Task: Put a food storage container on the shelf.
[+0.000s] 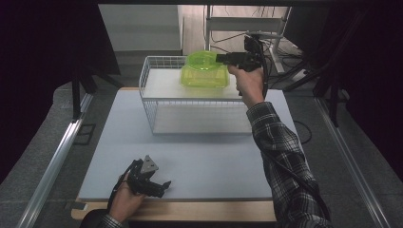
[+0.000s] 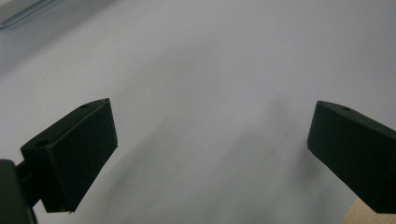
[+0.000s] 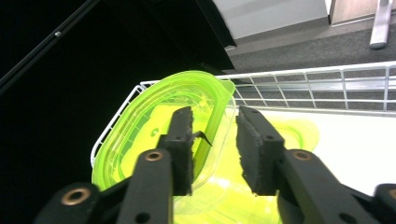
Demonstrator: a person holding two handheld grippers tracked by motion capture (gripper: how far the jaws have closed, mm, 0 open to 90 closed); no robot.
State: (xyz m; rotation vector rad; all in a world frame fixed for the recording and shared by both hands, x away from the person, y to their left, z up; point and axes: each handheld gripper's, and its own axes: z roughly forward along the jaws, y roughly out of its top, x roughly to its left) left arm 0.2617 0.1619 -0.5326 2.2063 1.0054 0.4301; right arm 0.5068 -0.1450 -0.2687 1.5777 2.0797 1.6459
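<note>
One green tub (image 1: 204, 70) in one wire basket (image 1: 157, 90).

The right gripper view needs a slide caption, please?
Right gripper, jaws apart, astride the rim of a green tub in a wire basket.

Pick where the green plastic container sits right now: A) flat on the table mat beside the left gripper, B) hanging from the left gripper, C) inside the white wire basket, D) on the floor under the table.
C: the green plastic container rests inside the white wire basket, with the right gripper at its rim.
</note>
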